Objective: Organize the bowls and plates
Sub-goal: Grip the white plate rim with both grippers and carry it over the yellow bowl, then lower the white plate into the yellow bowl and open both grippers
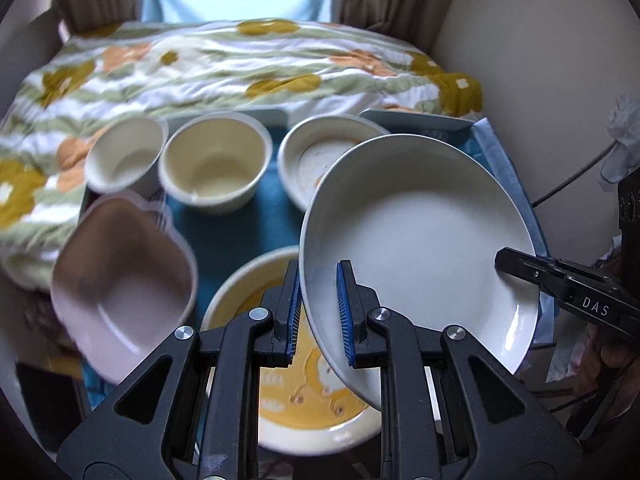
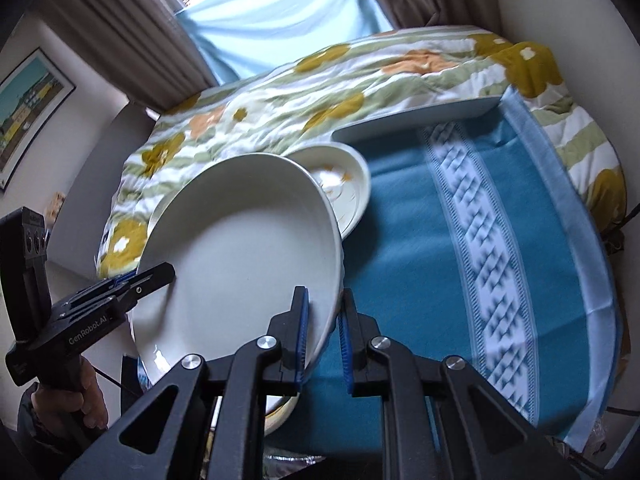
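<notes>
1. My left gripper [image 1: 318,312] is clamped on the near rim of the large white plate [image 1: 420,236]; blue pads press both faces.
2. My right gripper [image 2: 322,334] pinches the same plate [image 2: 244,248] at its opposite rim.
3. The plate hangs tilted above the teal cloth [image 2: 404,240], over the yellow-patterned plate [image 1: 316,400].
4. On the cloth beyond: two cream bowls [image 1: 216,164], a shallow dish [image 1: 316,160], and a pink bowl [image 1: 120,284], blurred, possibly square-sided.

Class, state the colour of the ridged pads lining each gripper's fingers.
Blue ridged pads, clearest in the left wrist view.
</notes>
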Demonstrator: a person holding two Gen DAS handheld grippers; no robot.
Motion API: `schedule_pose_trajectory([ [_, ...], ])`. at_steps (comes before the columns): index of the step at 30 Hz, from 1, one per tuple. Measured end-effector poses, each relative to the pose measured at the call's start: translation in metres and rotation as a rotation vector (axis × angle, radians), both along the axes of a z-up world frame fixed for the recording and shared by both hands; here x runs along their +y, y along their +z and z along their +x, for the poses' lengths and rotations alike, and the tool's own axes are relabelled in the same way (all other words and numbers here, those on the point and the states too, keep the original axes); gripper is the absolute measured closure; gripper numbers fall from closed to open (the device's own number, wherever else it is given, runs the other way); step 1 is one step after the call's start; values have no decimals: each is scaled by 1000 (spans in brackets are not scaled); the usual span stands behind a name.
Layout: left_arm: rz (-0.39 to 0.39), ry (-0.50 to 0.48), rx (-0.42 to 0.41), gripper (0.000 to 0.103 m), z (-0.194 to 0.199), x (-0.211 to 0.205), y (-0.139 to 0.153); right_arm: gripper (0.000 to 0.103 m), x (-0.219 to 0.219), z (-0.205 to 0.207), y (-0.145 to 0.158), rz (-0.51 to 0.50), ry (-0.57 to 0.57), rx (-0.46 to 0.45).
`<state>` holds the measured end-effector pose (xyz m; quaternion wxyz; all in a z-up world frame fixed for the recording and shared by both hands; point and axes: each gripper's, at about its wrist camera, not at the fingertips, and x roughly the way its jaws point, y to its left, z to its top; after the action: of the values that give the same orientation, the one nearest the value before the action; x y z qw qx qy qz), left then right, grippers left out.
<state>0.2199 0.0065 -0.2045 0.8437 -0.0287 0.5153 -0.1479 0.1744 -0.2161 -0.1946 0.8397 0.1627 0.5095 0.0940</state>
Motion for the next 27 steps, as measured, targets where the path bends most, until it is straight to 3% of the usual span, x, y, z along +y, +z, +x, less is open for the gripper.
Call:
schedule_pose_trajectory([
  [8, -13, 197, 71, 88, -35, 39, -58, 90, 41, 0, -48, -23, 181, 43],
  [14, 4, 227, 106, 86, -39, 38, -83, 90, 52, -1, -69, -56, 213, 62],
  [27, 140, 205, 88, 86, -38, 17, -95, 90, 60, -6, -62, -141, 250, 0],
])
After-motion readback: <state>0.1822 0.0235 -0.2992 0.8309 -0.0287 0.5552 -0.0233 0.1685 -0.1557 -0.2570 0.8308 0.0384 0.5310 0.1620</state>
